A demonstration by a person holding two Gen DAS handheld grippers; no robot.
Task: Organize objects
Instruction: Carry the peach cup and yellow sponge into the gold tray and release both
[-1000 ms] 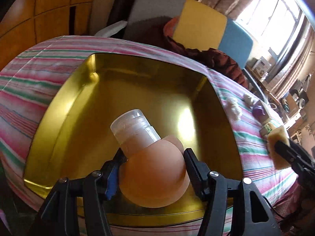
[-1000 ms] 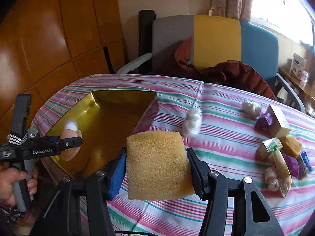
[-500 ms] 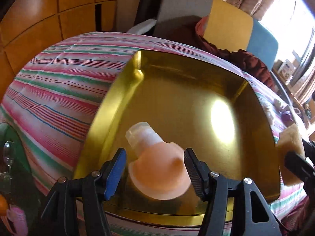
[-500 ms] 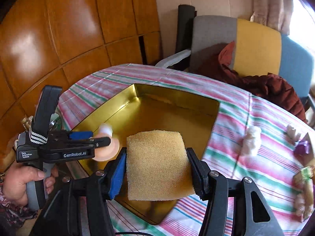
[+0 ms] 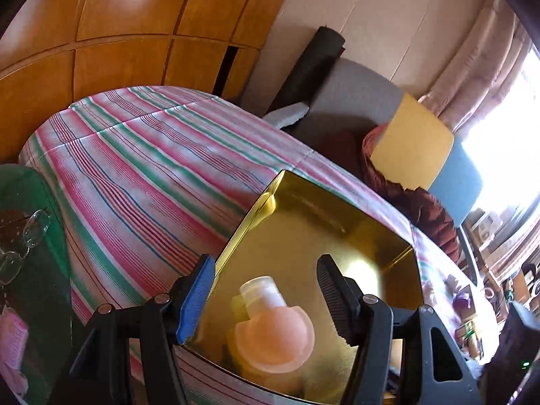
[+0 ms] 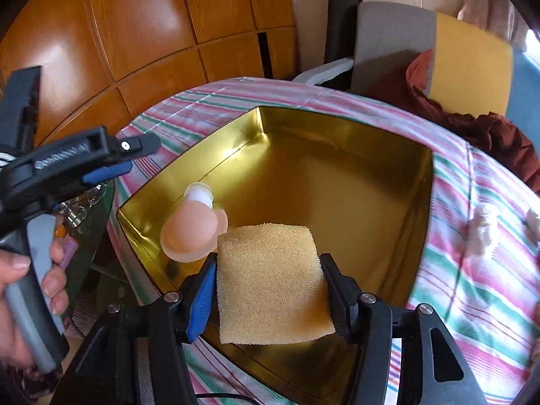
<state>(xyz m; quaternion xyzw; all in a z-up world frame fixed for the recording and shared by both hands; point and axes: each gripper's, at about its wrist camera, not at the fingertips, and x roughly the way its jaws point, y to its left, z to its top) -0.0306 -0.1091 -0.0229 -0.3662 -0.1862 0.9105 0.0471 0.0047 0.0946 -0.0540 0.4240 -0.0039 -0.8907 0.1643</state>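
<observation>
The left gripper (image 5: 266, 297) has its fingers spread wide and holds nothing. The bottle (image 5: 273, 330) lies between and below them on the floor of the gold tray (image 5: 324, 233), near the tray's left wall, its clear cap pointing away from the fingers; neither pad touches it. Left of the fingers is only striped cloth on the bench (image 5: 141, 168).

In the right wrist view the bottle (image 6: 190, 233) sits just beyond the left finger of the right gripper (image 6: 268, 270), close to the tray's near-left corner. This gripper is closed on the sponge (image 6: 270, 276), both pads pressing its sides, the sponge hanging over the near part of the tray (image 6: 337, 182). Ahead and right of the fingers the tray floor is bare.

The step in hand looks like setting the sponge into the tray. To do it well, I would lower it until its bottom edge meets the floor before opening, so it does not tumble. Placing it ahead and a little right of the fingers keeps it off the bottle. The fingers should open fully, since the sponge may cling to a pad. The left gripper is best lifted straight up, clear of the bottle and the tray wall.
</observation>
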